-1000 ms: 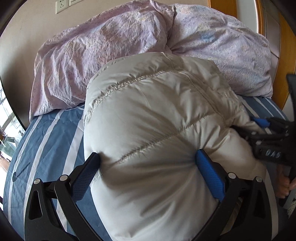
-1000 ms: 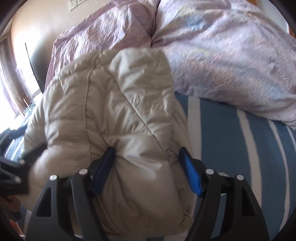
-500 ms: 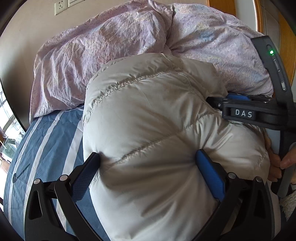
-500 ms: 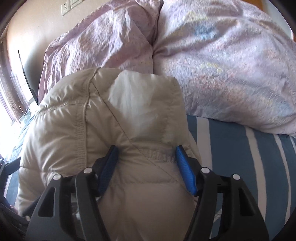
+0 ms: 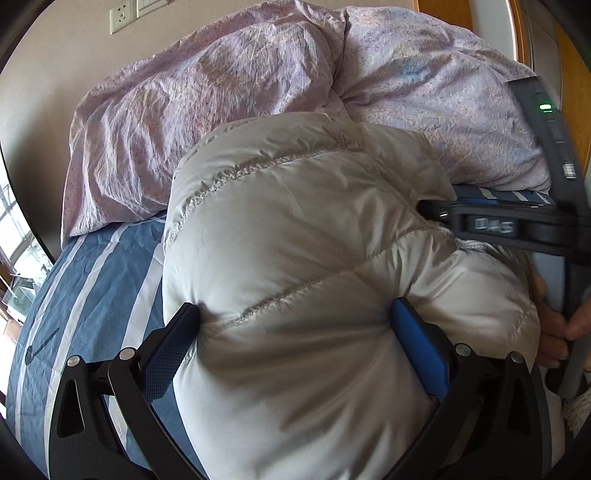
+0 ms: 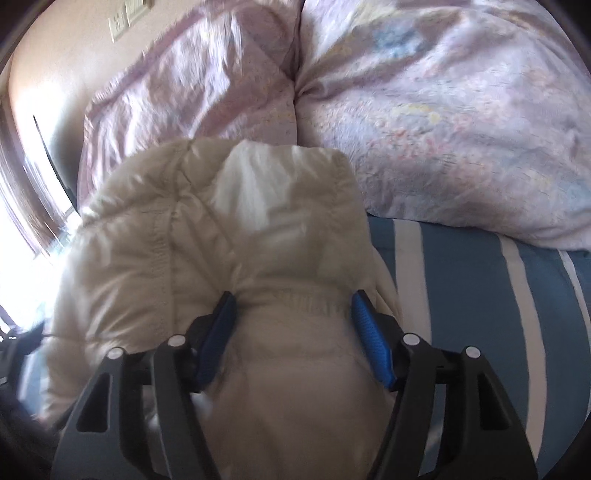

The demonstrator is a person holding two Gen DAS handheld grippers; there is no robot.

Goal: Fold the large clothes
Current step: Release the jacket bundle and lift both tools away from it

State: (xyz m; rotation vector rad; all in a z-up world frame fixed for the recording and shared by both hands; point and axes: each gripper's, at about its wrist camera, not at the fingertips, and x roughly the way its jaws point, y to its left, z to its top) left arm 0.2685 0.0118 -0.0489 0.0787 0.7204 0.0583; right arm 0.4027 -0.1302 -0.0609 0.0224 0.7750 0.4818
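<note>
A puffy off-white down jacket lies bunched up on the bed. My left gripper is shut on its near bulge, and both blue pads dent the padding. In the right wrist view the same jacket fills the lower middle. There my right gripper is shut on a gathered fold by a stitched seam. Seen from the left wrist, the right gripper bites into the jacket's right edge. A person's hand holds its handle. The jacket's underside and sleeves are hidden.
The bed has a blue sheet with white stripes. A crumpled lilac quilt is heaped right behind the jacket. Beyond it are a beige wall with a socket and wooden panels on the right.
My right gripper has shifted along the jacket's right edge towards the quilt, with the fold still between its pads. The left gripper and its grip have not moved.
</note>
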